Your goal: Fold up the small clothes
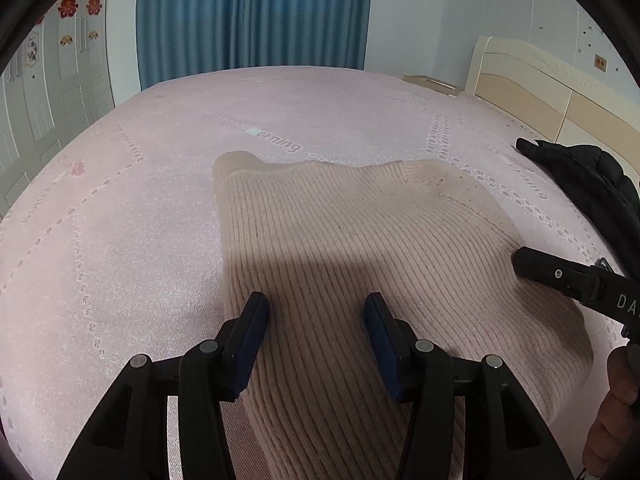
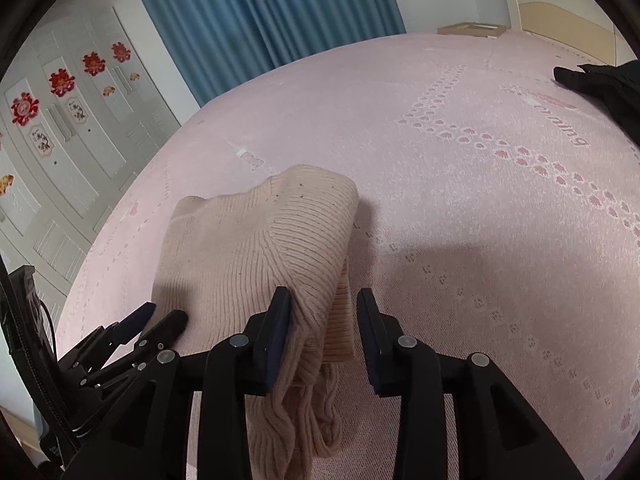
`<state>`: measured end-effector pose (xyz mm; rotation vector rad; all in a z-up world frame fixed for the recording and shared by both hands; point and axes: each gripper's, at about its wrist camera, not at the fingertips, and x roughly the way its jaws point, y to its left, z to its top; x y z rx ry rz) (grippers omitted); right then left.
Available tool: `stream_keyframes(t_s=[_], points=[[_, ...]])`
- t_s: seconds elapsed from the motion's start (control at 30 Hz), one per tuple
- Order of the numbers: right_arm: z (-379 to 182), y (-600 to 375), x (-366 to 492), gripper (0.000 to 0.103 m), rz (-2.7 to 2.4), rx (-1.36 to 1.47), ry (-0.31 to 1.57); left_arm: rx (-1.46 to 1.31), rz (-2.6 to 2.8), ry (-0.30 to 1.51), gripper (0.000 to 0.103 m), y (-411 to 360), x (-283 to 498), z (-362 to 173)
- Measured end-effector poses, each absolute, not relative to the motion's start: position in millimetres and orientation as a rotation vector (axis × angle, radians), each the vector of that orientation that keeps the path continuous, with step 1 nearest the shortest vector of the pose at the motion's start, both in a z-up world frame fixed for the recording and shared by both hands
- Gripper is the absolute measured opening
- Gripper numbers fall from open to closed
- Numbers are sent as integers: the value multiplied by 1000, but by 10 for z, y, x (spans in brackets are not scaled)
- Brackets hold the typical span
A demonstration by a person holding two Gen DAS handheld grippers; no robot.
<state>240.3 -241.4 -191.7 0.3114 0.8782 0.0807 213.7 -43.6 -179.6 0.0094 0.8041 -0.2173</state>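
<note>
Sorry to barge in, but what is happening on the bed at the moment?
A person with a two-finger gripper in each hand is folding a beige ribbed sweater on a pink bed. The left gripper stands open over the near part of the knit. The right gripper is open at the sweater's right edge, cloth between its jaws but not pinched. A black garment lies at the far right.

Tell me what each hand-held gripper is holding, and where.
Nothing: both hand-held grippers, left and right, stand open over the beige knit sweater, pads not pressing it.
</note>
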Motion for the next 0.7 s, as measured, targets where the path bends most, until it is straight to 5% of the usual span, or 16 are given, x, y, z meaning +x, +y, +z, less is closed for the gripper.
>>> stream_keyframes(t_s=[0.7], points=[[-1943,-2455,2385,41,78,329,900,-52,-206,827,58,-360,2089,-1842]])
